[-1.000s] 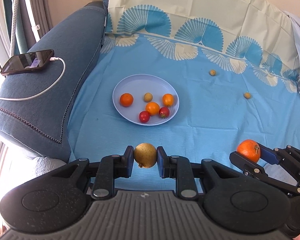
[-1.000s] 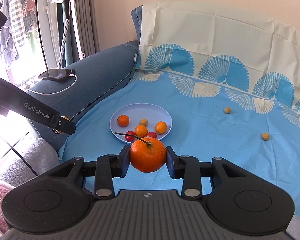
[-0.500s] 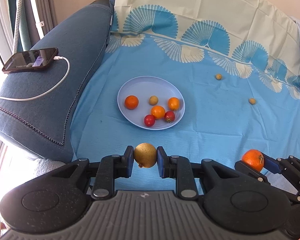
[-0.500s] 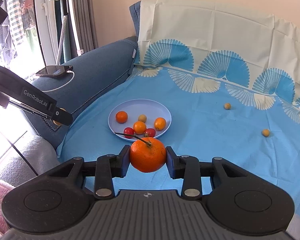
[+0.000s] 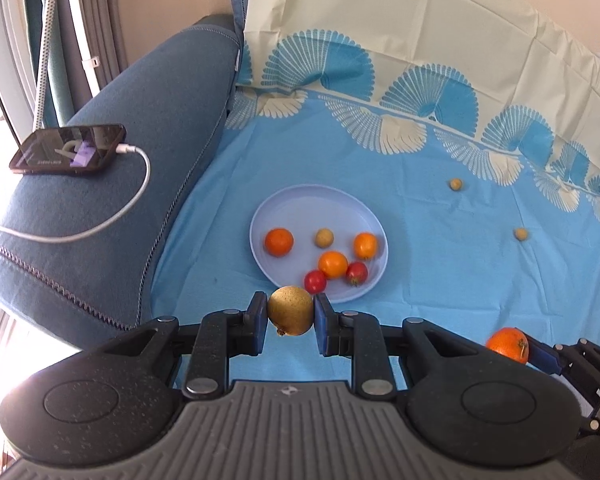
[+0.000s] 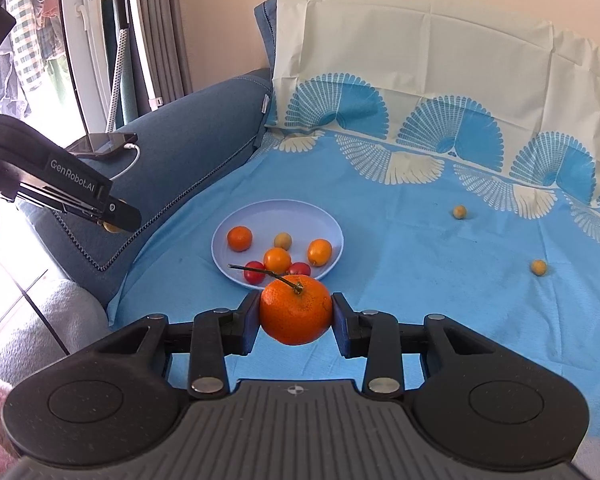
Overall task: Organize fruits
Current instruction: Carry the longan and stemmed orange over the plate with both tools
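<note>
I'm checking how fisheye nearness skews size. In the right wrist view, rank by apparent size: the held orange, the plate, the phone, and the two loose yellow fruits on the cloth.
1. Plate
2. Held orange, enlarged by nearness to the camera
3. Phone, partly hidden
4. The two loose yellow fruits look alike, so I leave them unranked.

A phone (image 5: 66,155) with a white charging cable (image 5: 100,224) lies on the blue sofa arm (image 5: 112,216).
</note>
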Available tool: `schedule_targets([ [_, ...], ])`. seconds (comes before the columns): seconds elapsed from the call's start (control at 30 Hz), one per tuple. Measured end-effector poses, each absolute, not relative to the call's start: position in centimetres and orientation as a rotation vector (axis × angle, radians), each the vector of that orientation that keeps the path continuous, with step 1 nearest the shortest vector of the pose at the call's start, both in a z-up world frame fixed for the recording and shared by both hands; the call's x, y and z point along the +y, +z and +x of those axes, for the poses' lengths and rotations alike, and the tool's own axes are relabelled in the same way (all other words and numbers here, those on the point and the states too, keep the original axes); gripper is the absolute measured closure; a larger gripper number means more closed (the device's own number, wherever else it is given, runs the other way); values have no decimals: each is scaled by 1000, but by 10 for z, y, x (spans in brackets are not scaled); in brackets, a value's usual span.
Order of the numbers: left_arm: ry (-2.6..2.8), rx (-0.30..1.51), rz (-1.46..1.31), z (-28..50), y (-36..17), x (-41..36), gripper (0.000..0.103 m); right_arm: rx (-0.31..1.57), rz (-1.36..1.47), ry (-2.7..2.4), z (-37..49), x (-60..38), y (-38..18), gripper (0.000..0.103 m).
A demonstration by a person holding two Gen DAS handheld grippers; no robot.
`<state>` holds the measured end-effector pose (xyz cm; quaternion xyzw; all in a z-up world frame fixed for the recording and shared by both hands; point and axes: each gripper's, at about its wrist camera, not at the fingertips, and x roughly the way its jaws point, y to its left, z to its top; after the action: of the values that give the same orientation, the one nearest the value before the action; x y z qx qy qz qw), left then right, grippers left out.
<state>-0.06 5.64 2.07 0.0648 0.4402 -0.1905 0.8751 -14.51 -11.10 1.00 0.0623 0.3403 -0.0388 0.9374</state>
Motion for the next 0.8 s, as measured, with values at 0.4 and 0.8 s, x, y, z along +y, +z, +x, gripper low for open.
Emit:
schedule_targets([
  [0.4,-370,969,147,59,-3,30,76,696,133,-52,-81,-121,-1,64],
  [0.8,-368,1041,201,133,-59,-25,76,766,104,-55,8,-142,-47,64],
])
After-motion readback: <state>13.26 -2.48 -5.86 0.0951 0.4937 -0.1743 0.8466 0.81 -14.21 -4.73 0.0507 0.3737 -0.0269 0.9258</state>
